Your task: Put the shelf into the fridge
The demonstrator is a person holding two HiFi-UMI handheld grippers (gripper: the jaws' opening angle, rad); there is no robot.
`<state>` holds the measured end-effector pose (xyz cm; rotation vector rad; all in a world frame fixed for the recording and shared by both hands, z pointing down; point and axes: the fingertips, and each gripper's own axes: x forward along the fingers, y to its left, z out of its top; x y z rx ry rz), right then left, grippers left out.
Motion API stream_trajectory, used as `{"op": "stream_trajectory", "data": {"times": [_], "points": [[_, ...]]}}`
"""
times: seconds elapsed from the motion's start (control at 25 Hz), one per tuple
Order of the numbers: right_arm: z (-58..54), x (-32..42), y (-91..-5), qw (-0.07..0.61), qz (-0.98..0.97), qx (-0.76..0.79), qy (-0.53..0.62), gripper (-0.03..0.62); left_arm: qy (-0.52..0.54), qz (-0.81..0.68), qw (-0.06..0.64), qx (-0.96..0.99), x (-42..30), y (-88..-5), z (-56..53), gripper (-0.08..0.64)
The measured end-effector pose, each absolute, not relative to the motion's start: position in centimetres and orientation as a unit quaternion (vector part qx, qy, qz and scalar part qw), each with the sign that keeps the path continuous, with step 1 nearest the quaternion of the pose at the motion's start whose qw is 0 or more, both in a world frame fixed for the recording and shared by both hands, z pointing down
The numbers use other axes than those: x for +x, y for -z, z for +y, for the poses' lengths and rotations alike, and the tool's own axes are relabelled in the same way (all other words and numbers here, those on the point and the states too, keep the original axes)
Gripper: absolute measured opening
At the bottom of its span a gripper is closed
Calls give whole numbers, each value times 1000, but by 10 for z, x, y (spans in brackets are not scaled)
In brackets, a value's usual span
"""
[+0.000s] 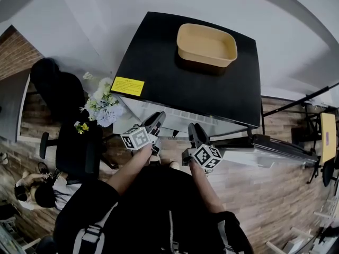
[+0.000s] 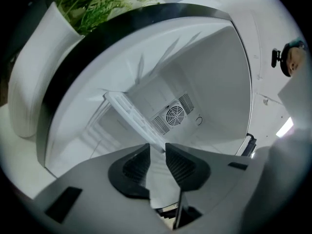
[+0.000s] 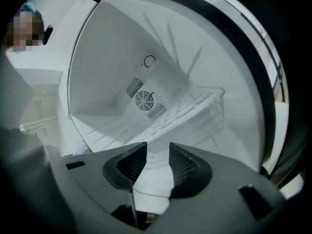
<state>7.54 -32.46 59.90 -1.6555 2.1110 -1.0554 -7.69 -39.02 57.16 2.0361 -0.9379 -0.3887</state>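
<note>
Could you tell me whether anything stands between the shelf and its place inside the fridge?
Nothing visible does: the shelf reaches into the fridge, and only bare walls and the rear fan grille lie beyond it.

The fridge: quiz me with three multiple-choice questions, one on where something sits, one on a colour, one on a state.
1. Where is the tan tub? A. on the floor B. on the fridge's black top C. inside the fridge
2. What colour is the sticker on the fridge top? A. yellow B. red C. blue
3. How is the fridge door? A. shut B. swung open C. taken off

Answers: 1 B, the head view shows it resting on the top; 2 A, it shows yellow near the top's left corner; 3 B, both gripper views look into the white interior with its fan vent.
</note>
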Motion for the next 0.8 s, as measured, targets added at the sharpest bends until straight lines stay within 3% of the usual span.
{"op": "stream_trajectory", "data": {"times": [0.12,0.44,0.8], "points": [[-314,73,-604,82,742,-570,343,137,115,-396,388,824,-85,-580,-378,91],[-305,78,-588,-6,768,-586,257,9,16,-431,268,861,-101,-571,-362,40],[-306,80,-545,-22,783,-595,177,9,-27,-451,132,882,-111,-516,-353,40]]}}
